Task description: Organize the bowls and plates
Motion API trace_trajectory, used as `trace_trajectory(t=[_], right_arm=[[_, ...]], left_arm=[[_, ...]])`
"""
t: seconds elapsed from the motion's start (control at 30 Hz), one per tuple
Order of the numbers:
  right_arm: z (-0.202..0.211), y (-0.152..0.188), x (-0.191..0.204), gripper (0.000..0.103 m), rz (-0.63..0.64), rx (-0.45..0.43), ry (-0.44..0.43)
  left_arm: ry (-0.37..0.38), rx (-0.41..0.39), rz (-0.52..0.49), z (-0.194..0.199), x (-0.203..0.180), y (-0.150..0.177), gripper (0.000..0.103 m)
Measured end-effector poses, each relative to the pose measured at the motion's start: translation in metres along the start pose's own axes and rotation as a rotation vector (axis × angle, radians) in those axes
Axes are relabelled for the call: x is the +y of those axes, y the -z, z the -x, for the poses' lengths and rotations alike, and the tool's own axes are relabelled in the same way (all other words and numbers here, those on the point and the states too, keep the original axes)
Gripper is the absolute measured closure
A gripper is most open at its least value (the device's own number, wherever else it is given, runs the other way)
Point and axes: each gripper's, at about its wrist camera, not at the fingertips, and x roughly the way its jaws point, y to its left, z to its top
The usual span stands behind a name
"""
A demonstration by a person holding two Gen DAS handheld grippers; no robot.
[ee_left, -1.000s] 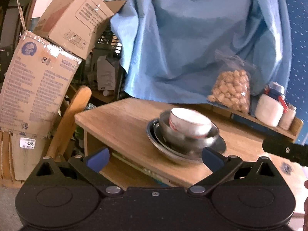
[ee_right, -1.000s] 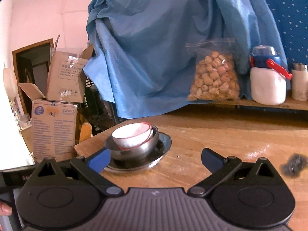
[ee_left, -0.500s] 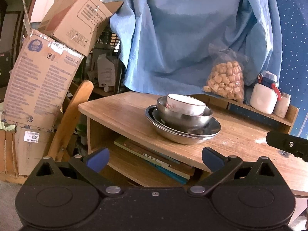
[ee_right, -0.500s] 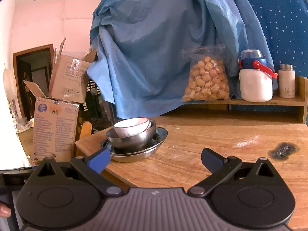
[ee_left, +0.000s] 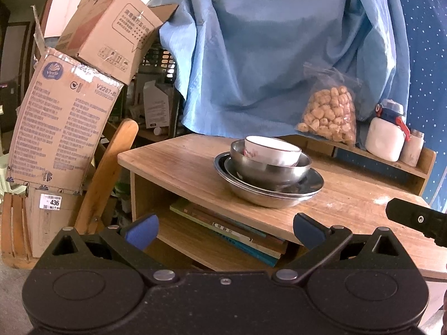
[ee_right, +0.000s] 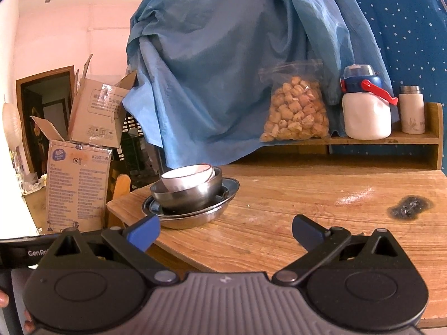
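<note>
Fingers of left gripper [ee_left: 225, 227] and right gripper [ee_right: 225, 229] spread wide, empty | both pulled back from nested bowls [ee_left: 269, 162] on desk [ee_right: 307, 192] | stacking looks finished

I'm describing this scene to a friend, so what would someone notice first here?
The nested stack near the desk's left corner: a white bowl inside a steel bowl on steel plates. Behind it hangs a big blue cloth, with a bag of snacks on the back shelf.
</note>
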Motion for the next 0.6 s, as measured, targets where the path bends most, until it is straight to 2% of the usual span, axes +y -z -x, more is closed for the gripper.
trace_trajectory(t=[0.6], right_arm=[[-0.0011,0.0011,0.0019,0.0,0.007,0.006,0.003]], left_arm=[[0.009,0.008,-0.016,-0.0026,-0.0029,-0.0004,0.001]])
